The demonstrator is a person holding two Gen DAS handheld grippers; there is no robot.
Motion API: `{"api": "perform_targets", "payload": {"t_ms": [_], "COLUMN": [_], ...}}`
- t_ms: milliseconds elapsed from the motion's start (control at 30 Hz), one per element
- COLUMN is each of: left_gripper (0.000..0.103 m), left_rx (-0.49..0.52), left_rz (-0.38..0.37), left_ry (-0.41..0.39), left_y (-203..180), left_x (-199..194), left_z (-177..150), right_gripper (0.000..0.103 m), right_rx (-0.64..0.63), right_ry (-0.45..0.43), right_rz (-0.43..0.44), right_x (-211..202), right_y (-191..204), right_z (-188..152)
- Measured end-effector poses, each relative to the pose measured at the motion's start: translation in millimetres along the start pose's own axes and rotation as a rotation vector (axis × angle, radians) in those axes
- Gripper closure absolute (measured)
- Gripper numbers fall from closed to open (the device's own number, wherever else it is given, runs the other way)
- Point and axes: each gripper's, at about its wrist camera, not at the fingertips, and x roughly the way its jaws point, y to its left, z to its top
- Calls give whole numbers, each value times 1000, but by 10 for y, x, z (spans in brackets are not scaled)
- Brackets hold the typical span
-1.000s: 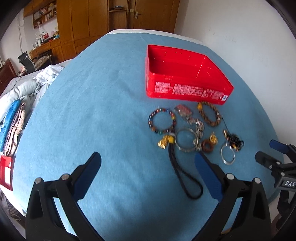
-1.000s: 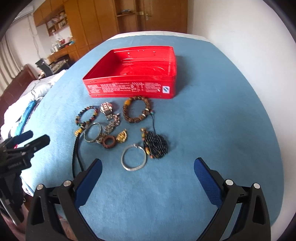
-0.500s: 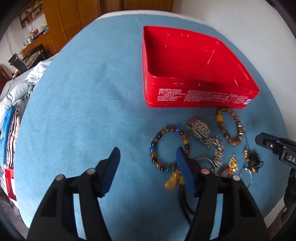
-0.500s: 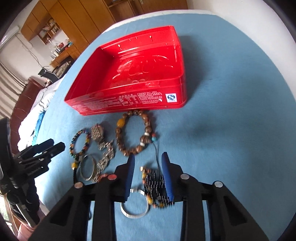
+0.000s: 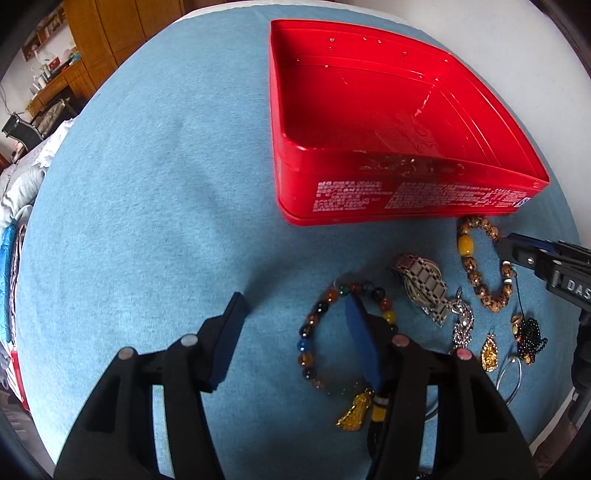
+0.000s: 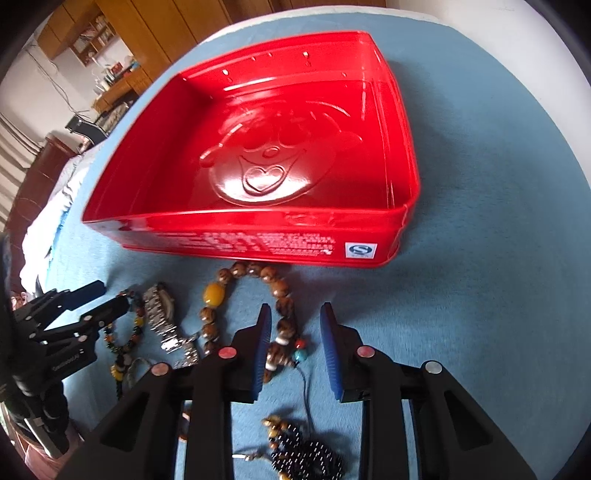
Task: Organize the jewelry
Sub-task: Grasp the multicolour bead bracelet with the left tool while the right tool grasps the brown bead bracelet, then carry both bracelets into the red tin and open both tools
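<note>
An empty red tin (image 5: 369,206) (image 6: 280,243) stands on the blue cloth. Jewelry lies in front of it. My left gripper (image 5: 295,306) is open, low over the cloth; its right finger lies inside the multicolored bead bracelet (image 5: 314,321), its left finger outside. A silver watch (image 5: 421,284) (image 6: 160,306) lies beside it. My right gripper (image 6: 295,314) is open a little, its fingers straddling the right side of the brown wooden bead bracelet (image 6: 277,291) (image 5: 469,262). A black beaded pendant (image 6: 306,454) (image 5: 530,332) lies below it.
A gold charm (image 5: 489,354), a silver chain (image 5: 463,325) and a silver bangle (image 5: 511,376) lie at the right. Wooden cabinets (image 5: 110,33) and bedding (image 5: 22,184) lie beyond the cloth's left edge. A white wall is at the right.
Both grippers have moved forward and down to the jewelry. The left has narrowed around the multicolored bracelet's side. The right now straddles the brown bracelet, still narrow.
</note>
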Motion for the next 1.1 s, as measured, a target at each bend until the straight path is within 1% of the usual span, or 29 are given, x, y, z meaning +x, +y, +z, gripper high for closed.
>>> {"api": "perform_targets", "payload": {"t_ms": [67, 200, 233, 267, 300, 367, 400, 433, 500, 533, 667, 833, 967, 1100], "left_gripper": [53, 62, 66, 72, 75, 89, 91, 96, 97, 97, 97, 97, 97, 97], "left_rx": [4, 11, 11, 10, 6, 2, 1, -1, -5, -9, -20, -23, -12, 2], "left_rz": [-2, -7, -10, -12, -11, -13, -14, -18, -24, -28, -51, -66, -79, -92], "left_ry": [2, 8, 10, 12, 14, 17, 20, 22, 20, 18, 3, -55, -107, -147], "left_y": [-15, -41, -49, -52, -48, -44, -43, -33, -20, 25, 48, 65, 49, -93], "left_x": [-1, -9, -13, -18, -22, -31, -38, -25, -27, -56, -103, -380, -616, -834], "left_z": [3, -5, -11, -16, -20, -21, -31, -18, -16, -101, -168, -264, -343, -305], "right_gripper": [79, 85, 90, 92, 92, 92, 92, 92, 92, 92, 92, 92, 92, 92], "right_rx": [-9, -42, -48, -51, -54, -60, -62, -63, -60, -59, -56, -47, -58, -73], "right_ry": [-4, -10, -13, -12, -15, -16, -16, -15, -14, -17, -35, -68, -103, -131], "right_rz": [-4, -29, -32, -29, -28, -27, -24, -15, 1, 11, 43, 88, 95, 95], "right_x": [4, 58, 92, 97, 96, 82, 74, 58, 26, -3, -157, -430, -637, -815], "right_y": [10, 84, 109, 113, 116, 135, 138, 137, 135, 129, 126, 151, 202, 242], "right_z": [13, 35, 63, 56, 48, 40, 29, 12, -5, -14, -49, -82, -105, -117]}}
